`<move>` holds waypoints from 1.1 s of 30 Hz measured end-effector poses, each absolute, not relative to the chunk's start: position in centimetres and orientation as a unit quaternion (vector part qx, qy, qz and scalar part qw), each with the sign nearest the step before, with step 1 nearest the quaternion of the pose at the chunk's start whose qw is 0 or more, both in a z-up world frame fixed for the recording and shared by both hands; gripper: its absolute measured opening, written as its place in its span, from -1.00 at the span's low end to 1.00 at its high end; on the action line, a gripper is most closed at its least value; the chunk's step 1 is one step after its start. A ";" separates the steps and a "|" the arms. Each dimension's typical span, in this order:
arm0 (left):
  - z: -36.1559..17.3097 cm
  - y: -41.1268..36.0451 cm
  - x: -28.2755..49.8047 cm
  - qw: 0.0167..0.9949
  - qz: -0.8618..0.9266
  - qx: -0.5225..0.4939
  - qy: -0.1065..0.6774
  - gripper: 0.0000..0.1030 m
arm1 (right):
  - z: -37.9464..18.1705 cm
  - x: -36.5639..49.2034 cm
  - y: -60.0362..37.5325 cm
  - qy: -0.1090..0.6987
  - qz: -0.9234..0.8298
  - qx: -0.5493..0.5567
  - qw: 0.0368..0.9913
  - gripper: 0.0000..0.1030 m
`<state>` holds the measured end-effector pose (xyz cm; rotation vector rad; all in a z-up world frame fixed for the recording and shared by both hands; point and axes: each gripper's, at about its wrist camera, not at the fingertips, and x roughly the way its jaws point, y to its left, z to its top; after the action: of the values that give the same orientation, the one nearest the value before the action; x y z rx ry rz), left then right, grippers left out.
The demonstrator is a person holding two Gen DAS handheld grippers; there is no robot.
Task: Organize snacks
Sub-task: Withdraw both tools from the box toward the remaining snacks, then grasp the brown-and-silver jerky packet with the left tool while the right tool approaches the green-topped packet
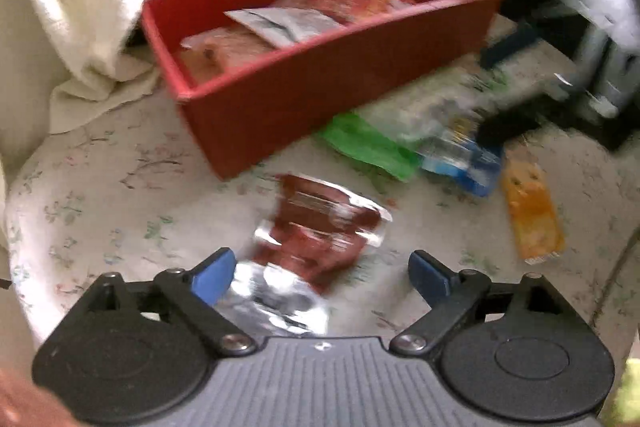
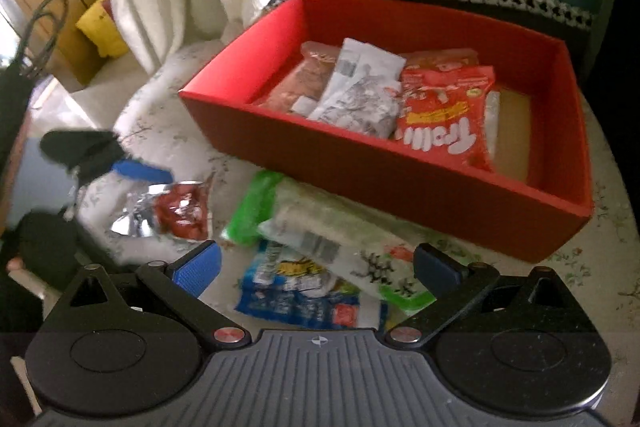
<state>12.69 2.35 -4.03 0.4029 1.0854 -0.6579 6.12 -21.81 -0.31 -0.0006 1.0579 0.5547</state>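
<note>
You're roughly halfway: the red box (image 2: 400,187) on the worktop (image 1: 100,219) already holds four or so packets. Still outside it: green-white bag (image 2: 340,239), blue pack (image 2: 304,299), orange packet (image 1: 532,215), red foil packet (image 1: 320,227). Your left gripper (image 1: 320,275) and right gripper (image 2: 316,267) both gape wide, holding nothing.

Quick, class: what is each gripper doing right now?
Left gripper: open, holding nothing, over the red foil packet.
Right gripper: open, holding nothing, over the blue packet.
</note>
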 end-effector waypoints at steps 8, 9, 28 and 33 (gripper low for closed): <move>-3.4 2.1 10.6 0.811 -0.230 0.140 0.519 0.37 | -1.6 5.8 -22.9 0.529 0.227 -0.015 0.817 1.00; -3.2 2.1 10.1 0.814 -0.226 0.134 0.518 0.17 | -1.9 5.4 -23.1 0.534 0.223 -0.019 0.815 1.00; -4.5 0.2 9.7 0.820 -0.210 0.124 0.518 0.88 | -3.6 -1.6 -23.8 0.483 0.247 -0.092 0.835 1.00; -4.1 0.5 9.6 0.824 -0.199 0.118 0.517 0.65 | -1.6 0.0 -23.6 0.491 0.251 -0.102 0.828 0.97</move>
<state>9.55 0.54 -4.11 0.2500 1.1001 -0.4242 -0.01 -23.59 -1.62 -0.2172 1.0434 0.5324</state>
